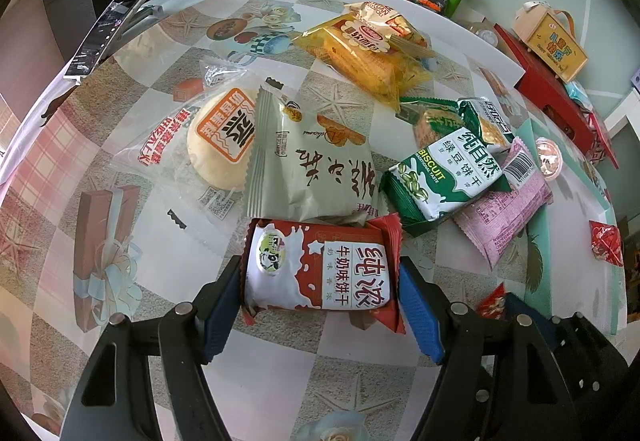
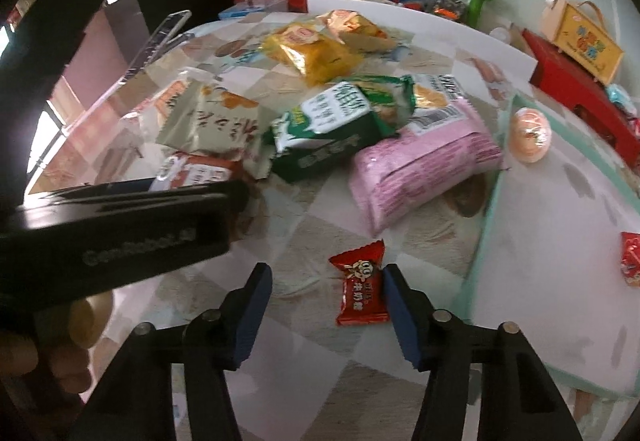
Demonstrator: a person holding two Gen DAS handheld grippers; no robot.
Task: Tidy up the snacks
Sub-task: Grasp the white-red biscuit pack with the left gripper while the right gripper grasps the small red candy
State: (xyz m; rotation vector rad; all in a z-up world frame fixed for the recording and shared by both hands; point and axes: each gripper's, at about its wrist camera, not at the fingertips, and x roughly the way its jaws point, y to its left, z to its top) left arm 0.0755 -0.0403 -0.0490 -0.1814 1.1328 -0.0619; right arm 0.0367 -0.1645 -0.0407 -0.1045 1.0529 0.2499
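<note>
Left gripper (image 1: 320,281) clamps red biscuit pack (image 1: 320,273); bare tablecloth (image 1: 352,373) below.

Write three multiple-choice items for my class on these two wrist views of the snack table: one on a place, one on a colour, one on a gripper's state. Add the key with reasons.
1. Where does the small red candy lie?
A. On the pink packet
B. Between the right gripper's fingers, on the tablecloth
C. Inside the yellow box

2. What colour is the packet lying partly under the green biscuit pack?
A. Pink
B. Blue
C. Black

3. How does the left gripper stand?
A. Open, nothing near it
B. Out of view
C. Its blue pads at both ends of the red milk biscuit pack

Key: B, the candy sits on the tablecloth inside the open right gripper, against one finger only; A, the pink packet shows beneath the green one; C, both pads touch the pack's ends.
</note>
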